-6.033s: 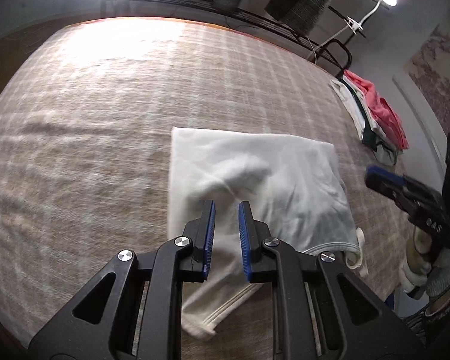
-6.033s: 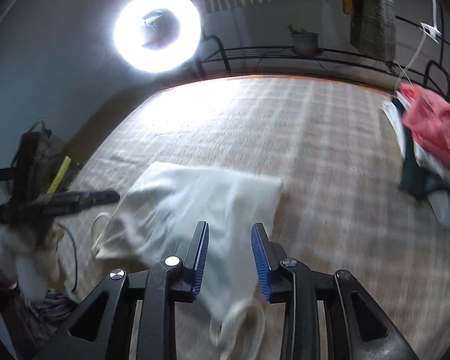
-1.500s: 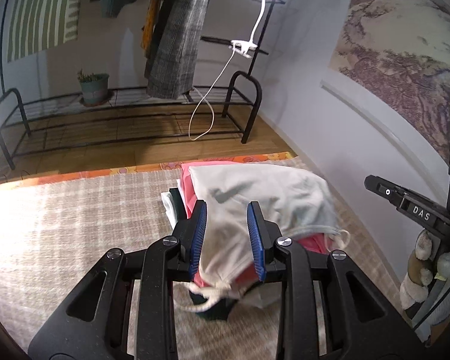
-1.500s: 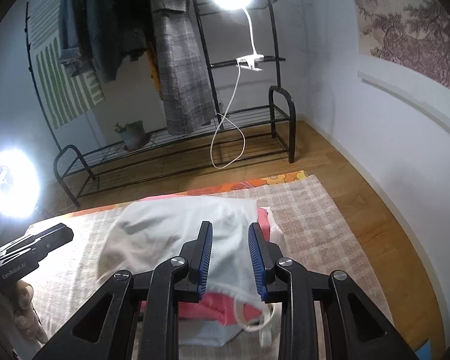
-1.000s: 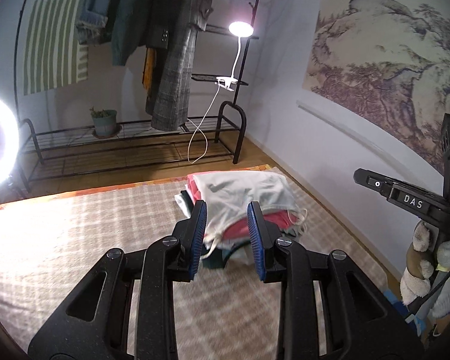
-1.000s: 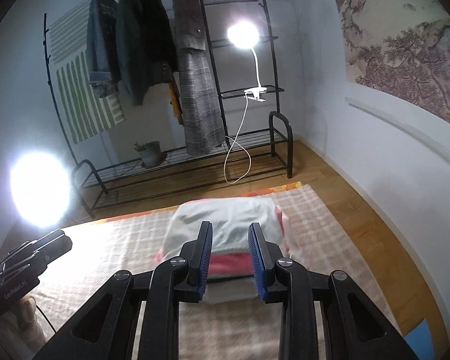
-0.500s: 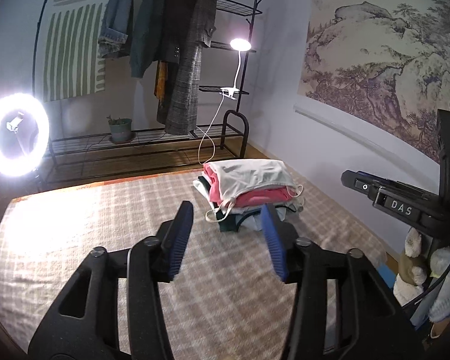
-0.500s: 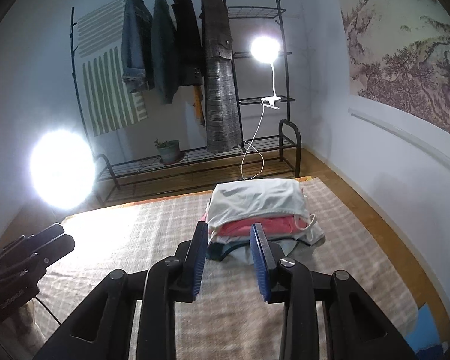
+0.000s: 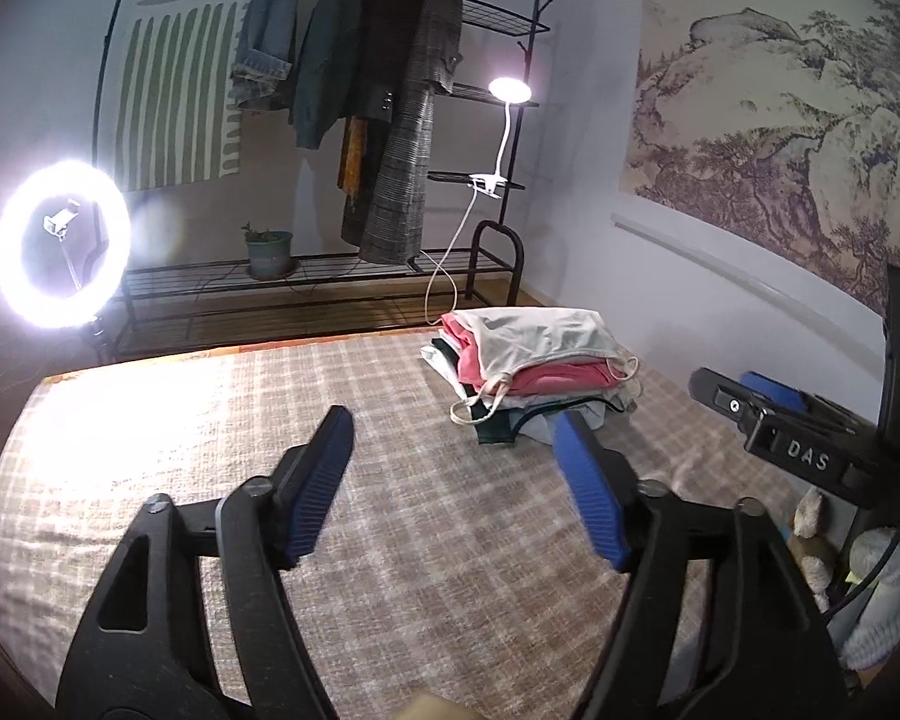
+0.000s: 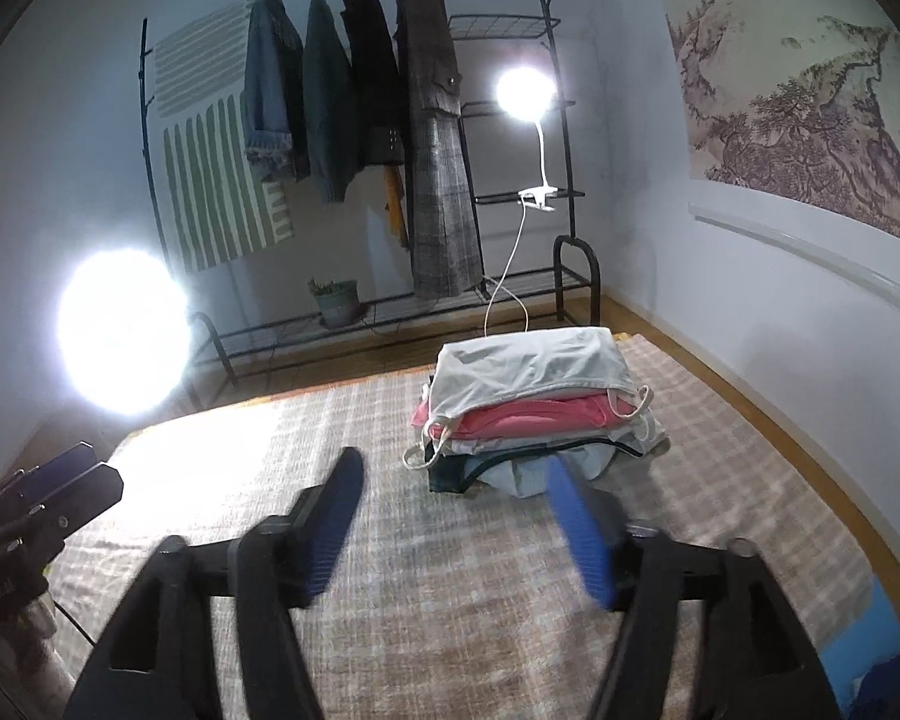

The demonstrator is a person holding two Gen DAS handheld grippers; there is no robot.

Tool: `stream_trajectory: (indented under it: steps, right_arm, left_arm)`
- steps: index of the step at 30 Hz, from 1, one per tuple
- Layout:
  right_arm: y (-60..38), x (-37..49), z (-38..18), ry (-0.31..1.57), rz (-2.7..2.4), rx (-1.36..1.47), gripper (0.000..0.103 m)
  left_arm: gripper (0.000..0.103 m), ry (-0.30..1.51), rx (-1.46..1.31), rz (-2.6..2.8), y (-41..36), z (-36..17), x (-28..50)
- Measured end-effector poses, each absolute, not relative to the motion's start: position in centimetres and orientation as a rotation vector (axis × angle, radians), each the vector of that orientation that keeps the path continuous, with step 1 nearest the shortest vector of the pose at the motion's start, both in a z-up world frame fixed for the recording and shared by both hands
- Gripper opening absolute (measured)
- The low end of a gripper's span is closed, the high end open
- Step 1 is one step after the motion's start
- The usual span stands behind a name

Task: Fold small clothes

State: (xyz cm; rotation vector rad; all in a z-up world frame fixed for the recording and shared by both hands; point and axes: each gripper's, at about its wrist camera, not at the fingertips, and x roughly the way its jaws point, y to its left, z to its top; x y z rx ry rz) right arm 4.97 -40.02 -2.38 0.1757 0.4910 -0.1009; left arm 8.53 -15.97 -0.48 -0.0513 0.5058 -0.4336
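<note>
A stack of folded small clothes sits at the far right of the checked beige bedspread. A white top lies on top of it, over a pink piece and dark and pale pieces below. The stack also shows in the right wrist view. My left gripper is open wide and empty, pulled back from the stack. My right gripper is open wide and empty too, also short of the stack. The right gripper shows at the right edge of the left wrist view.
A black clothes rack with hanging coats stands behind the bed, with a clip lamp and a potted plant. A ring light glares at the left. A wall with a landscape mural is at the right.
Both grippers carried the white top onto the stack, let go of it and drew back. In the last half second both sets of jaws have opened much wider.
</note>
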Motion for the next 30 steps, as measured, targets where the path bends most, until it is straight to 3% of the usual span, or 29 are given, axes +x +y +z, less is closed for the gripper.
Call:
stream_trajectory:
  steps: [2,7,12,30]
  right_arm:
    - [-40.2,5.0,-2.5,0.485,-0.108,0.183,0.087]
    - [-40.6,4.5,-2.1,0.43,-0.142,0.183,0.103]
    - [-40.9,4.4,-2.1,0.424,-0.154,0.191,0.103]
    - [-40.4,4.6,-2.8,0.437,-0.137,0.198,0.103]
  left_arm:
    - [0.081,0.494,-0.053,-0.426,-15.8,-0.3,8.3]
    - [0.098,0.436,-0.009,-0.393,-16.2,0.3,7.1]
    - [0.103,0.395,0.001,-0.36,-16.2,0.6,6.1]
    - [0.103,0.411,0.015,-0.344,-15.9,0.2,5.6]
